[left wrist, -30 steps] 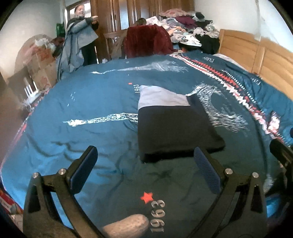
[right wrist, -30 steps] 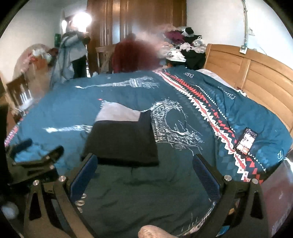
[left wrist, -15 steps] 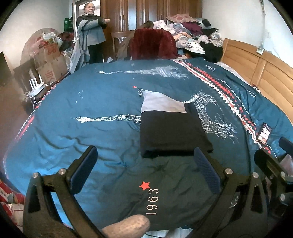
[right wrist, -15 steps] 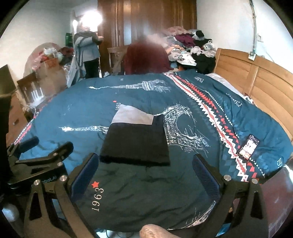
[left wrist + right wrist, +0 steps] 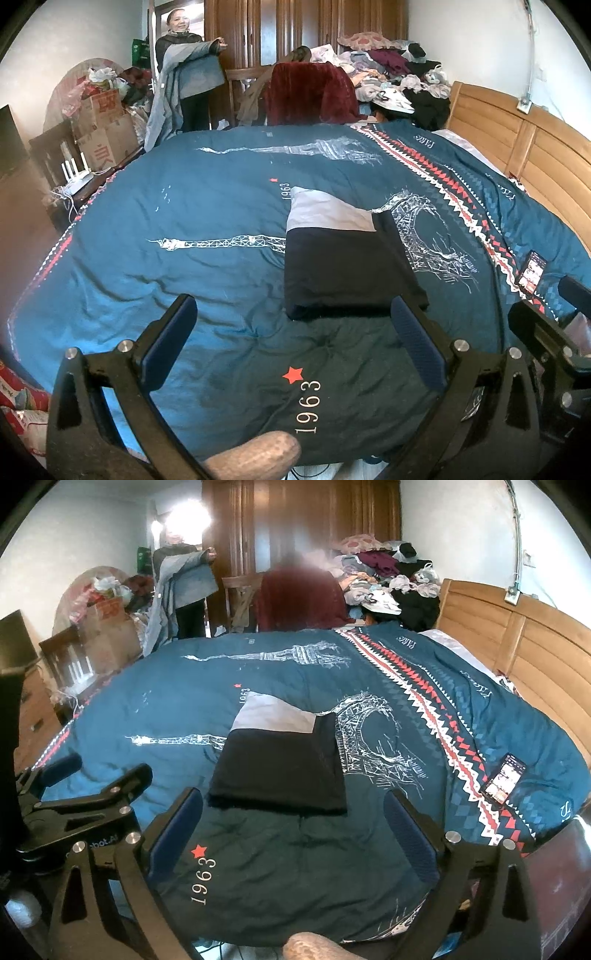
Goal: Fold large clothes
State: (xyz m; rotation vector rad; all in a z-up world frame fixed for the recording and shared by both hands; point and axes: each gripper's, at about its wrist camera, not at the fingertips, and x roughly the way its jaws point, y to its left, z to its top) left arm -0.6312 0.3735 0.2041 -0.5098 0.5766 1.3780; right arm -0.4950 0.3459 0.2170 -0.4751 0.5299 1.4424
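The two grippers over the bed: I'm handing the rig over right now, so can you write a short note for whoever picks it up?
Left gripper: open, empty, above the near edge of the bed.
Right gripper: open, empty, beside the left one.
Folded dark garment: lies flat mid-quilt, a pale panel showing at its far end, touching neither gripper.
Phone: on the quilt's right side, apart from the garment.
Done: this garment looks folded.
Left: a clothes pile sits beyond the bed; probably fetch the next piece.

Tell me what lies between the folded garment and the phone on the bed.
Only printed quilt: a white tower drawing and zigzag stripe separate folded garment from phone, right wrist view.
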